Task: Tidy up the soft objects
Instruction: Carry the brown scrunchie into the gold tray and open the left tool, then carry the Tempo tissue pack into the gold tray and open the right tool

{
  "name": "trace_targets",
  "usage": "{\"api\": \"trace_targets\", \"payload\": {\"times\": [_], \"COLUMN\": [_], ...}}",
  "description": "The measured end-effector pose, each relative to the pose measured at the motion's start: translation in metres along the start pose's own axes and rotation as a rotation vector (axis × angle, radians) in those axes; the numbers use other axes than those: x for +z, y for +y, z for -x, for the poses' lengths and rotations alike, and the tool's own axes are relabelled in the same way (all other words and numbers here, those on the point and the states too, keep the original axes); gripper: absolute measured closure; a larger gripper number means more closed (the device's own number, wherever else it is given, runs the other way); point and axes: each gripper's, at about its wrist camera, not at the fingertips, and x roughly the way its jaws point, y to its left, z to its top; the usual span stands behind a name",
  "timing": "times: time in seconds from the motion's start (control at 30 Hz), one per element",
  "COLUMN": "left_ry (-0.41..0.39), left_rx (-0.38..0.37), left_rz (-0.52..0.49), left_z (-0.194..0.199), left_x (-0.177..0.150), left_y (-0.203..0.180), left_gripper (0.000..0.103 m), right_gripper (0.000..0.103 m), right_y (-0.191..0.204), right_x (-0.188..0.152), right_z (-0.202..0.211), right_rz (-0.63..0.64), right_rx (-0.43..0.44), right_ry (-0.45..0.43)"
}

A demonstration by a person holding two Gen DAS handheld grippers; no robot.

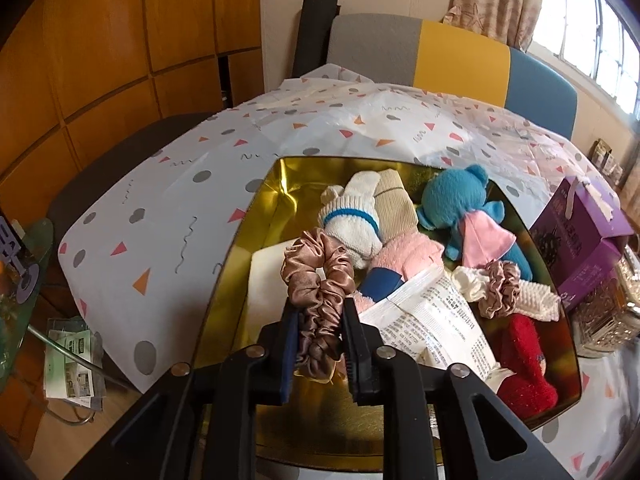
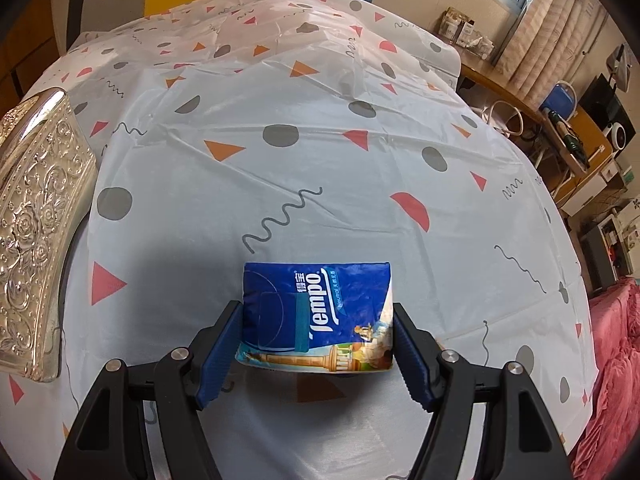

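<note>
The step in hand is loading soft things into the gold tin (image 1: pixel 248 216) that stands on the worktop (image 1: pixel 168 208) with its patterned cloth. The left gripper (image 1: pixel 320 340) is over the near part of the tin with a brown satin scrunchie (image 1: pixel 318 280) between its fingers; the jaws stand close together with the pads at the bunched fabric, so it looks pinched, though only lightly. The scrunchie's far loop lies against the white sock with blue stripes (image 1: pixel 352 220) and a cream pad (image 1: pixel 268 284).

The tin already holds a blue plush toy (image 1: pixel 456 204), a pink towel (image 1: pixel 404 256), a white printed packet (image 1: pixel 432 316), a second small scrunchie (image 1: pixel 500 284) and a red knitted piece (image 1: pixel 524 360).

The right gripper (image 2: pixel 318 344) is away from the tin, above bare cloth, and grips a blue tissue pack (image 2: pixel 316 312) by its two short sides; the pack appears lifted, with its shadow on the cloth below.

Next, as I judge it, the left gripper should open fully and back off without snagging the fabric. Then the right gripper must carry the pack across to the tin, past the embossed silver lid (image 2: pixel 36 216) on its left.
</note>
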Motion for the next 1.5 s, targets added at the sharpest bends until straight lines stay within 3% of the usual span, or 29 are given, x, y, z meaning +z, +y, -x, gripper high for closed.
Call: {"api": "trace_targets", "payload": {"times": [0.17,0.37,0.5,0.63,0.8,0.97,1.23,1.37,1.5], "left_ry": [-0.01,-0.026,-0.05,-0.065,-0.081,-0.09,-0.093,-0.09,-0.092], "left_rx": [-0.007,-0.011,-0.009,-0.004,-0.006,-0.003,-0.003,-0.001,0.006], "left_rz": [0.004,0.003,0.002,0.002,-0.003,-0.001,0.011,0.024,0.04], "left_z": [0.0,0.009,0.018,0.028,0.038,0.044,0.046,0.046,0.047], "left_x": [-0.001,-0.001,-0.001,-0.001,-0.002,-0.003,-0.004,-0.004,-0.005], "left_y": [-0.001,-0.002,-0.002,-0.002,-0.002,-0.001,0.002,0.008,0.015], "left_gripper": [0.068,0.062,0.049,0.043,0.037,0.034,0.033,0.033,0.033], "right_gripper": [0.031,0.031,0.031,0.031,0.031,0.032,0.032,0.032,0.032], "right_y": [0.002,0.004,0.003,0.002,0.005,0.019,0.112,0.179,0.247], "right_x": [-0.001,-0.001,0.0,0.005,0.029,0.074,0.117,0.108,0.082], "right_z": [0.001,0.001,0.002,0.002,0.002,0.041,0.149,0.189,0.209], "right_rz": [-0.012,-0.018,-0.028,-0.065,-0.157,-0.167,0.065,0.221,0.375], "right_rx": [-0.004,-0.005,-0.005,0.014,0.088,0.146,0.28,0.371,0.464], "right_ry": [-0.008,-0.012,-0.011,-0.004,0.022,-0.082,-0.313,-0.383,-0.389]}}
